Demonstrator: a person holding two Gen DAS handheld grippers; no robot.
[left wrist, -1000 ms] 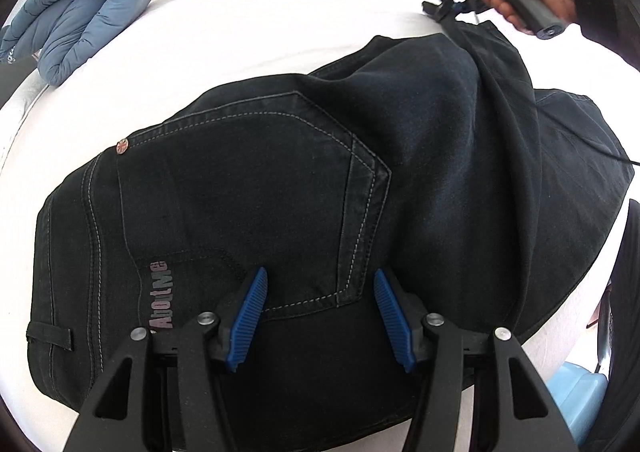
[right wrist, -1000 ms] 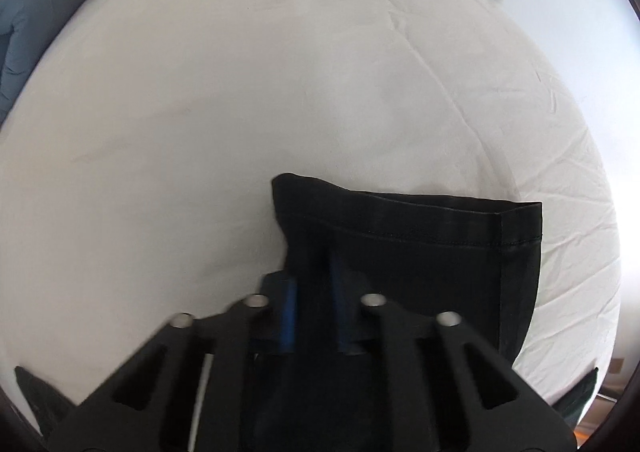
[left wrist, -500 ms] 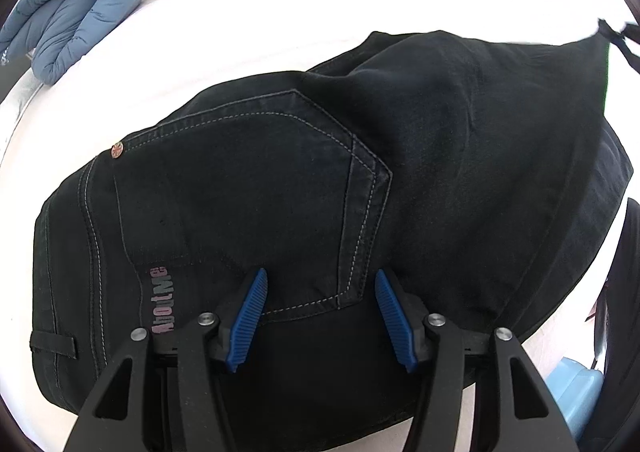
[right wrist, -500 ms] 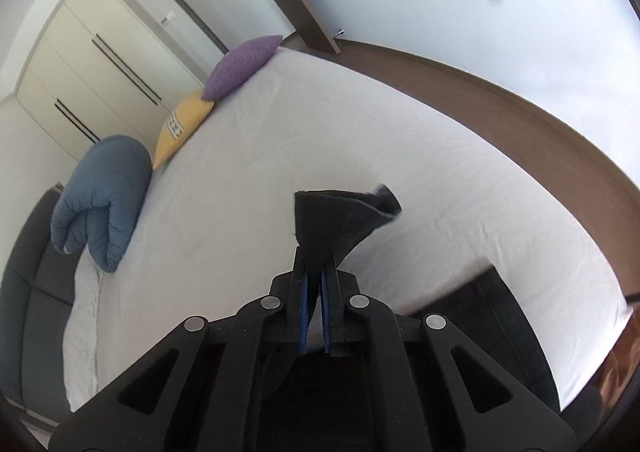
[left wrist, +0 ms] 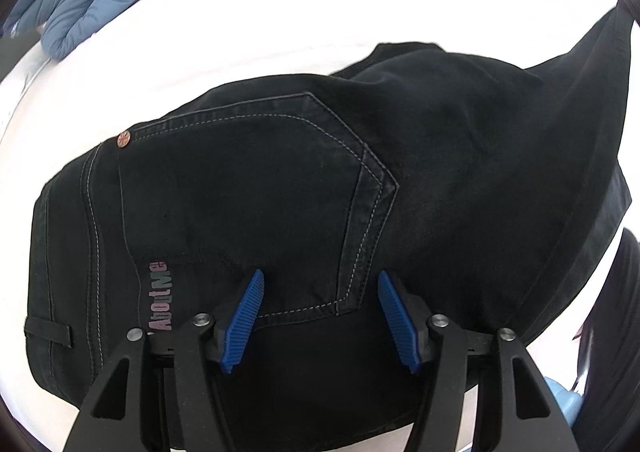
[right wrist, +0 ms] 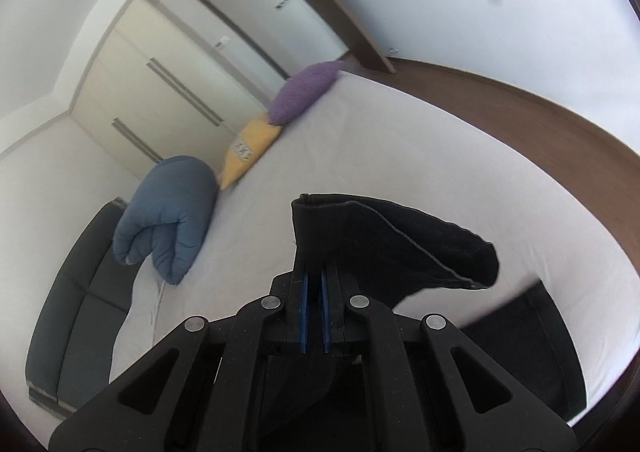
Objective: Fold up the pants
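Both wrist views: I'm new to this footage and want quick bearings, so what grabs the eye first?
The black denim pants fill the left view, back pocket up on the white bed, under the open left gripper. In the right view, the right gripper pinches the pants' hem end, raised above the bed. Behind lies a rolled blue quilted duvet.

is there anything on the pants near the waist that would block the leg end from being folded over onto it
Nothing visible does. The right hand-held gripper is shut on the leg hem, lifted above the bed. The seat and back pocket lie bare; only the open left hand-held gripper sits at their near edge.
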